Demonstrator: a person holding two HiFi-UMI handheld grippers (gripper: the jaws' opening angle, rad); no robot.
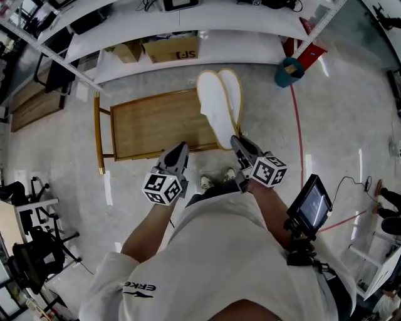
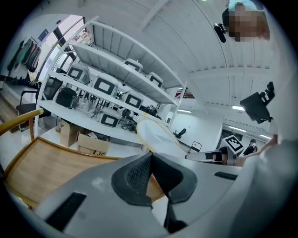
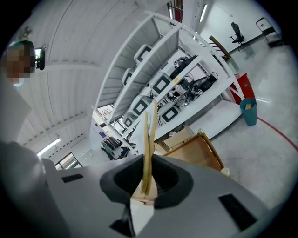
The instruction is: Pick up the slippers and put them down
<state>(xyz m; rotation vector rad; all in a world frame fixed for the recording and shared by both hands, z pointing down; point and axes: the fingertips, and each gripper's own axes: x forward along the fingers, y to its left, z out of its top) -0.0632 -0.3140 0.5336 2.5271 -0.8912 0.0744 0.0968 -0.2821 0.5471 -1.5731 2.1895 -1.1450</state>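
Pick-up looks done. R gripper (image 1: pixel 238 143) has its jaws nearly closed, pinching both slippers (image 1: pixel 218 103) by the heels. They stick out toward 11 o'clock, held over the wooden table (image 1: pixel 144 128). L gripper (image 1: pixel 180 149) has its jaws together, empty. Next: lower the slippers flat, then release.

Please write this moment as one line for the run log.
right gripper: shut on slippers | slippers: pair, in air near table | left gripper: shut, empty

A wooden table (image 1: pixel 156 125) stood on the grey floor (image 1: pixel 338 125). Beyond it, cardboard boxes (image 1: pixel 172 49) sat under long white shelves (image 1: pixel 188 15), with a blue bin (image 1: pixel 289 71) at their end, near a red floor line (image 1: pixel 299 138).
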